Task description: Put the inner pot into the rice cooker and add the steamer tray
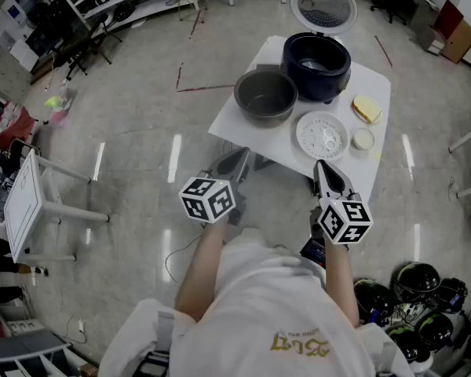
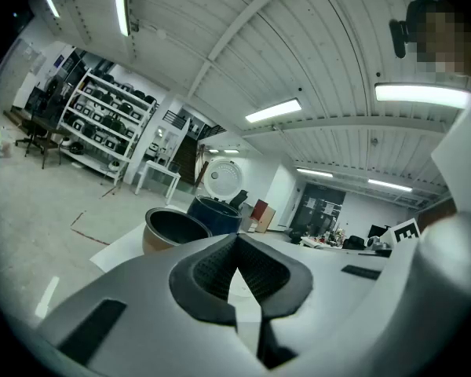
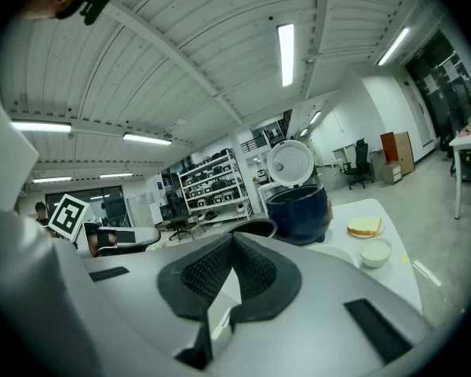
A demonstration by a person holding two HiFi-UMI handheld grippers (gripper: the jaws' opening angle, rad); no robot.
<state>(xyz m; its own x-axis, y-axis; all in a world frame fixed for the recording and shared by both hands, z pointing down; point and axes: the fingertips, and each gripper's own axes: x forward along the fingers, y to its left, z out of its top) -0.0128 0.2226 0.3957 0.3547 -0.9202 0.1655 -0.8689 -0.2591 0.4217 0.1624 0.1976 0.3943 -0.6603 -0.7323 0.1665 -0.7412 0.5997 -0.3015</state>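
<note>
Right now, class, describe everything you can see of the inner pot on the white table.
The inner pot is a round, deep bowl with a dark grey inside and a paler rim. In the left gripper view its outer wall looks tan. It stands upright and empty near the left edge of the table, close beside the dark blue cooker and not yet in it. Nothing but the table is seen touching it.

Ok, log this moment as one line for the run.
stage: not started | left gripper: shut, empty | right gripper: shut, empty | pot: on table, beside cooker | tray: on table | cooker: lid open
</note>
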